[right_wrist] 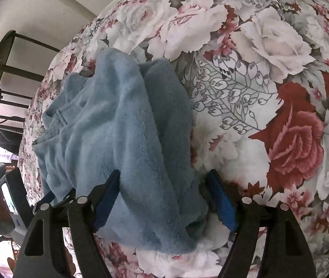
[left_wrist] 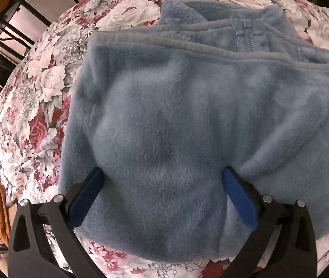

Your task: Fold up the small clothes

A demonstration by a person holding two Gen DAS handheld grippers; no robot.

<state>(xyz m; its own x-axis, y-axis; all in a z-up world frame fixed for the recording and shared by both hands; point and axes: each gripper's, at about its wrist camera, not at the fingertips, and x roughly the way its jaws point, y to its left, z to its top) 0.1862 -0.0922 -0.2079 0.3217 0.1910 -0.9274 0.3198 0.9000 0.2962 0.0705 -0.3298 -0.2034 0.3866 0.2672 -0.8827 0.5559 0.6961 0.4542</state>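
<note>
We judge the blue fleece garment (left_wrist: 187, 120) already folded over once on the floral surface (left_wrist: 37, 106) — its rumpled three o'clock end unsquared, with left gripper (left_wrist: 162, 173) and right gripper (right_wrist: 164, 176) jaws spread, pinching nothing.

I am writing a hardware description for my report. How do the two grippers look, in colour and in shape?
Both look alike. The left gripper and the right gripper each have two black fingers with triangular cut-outs and round silver screw heads. Flat blue pads line the inner faces. No cables or markings show.

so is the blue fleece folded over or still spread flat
Folded over, not flat. On the floral sheet, the blue fleece has one layer doubled across its zipper part, trimmed edge on top. How neat the fold is, I cannot tell.
</note>
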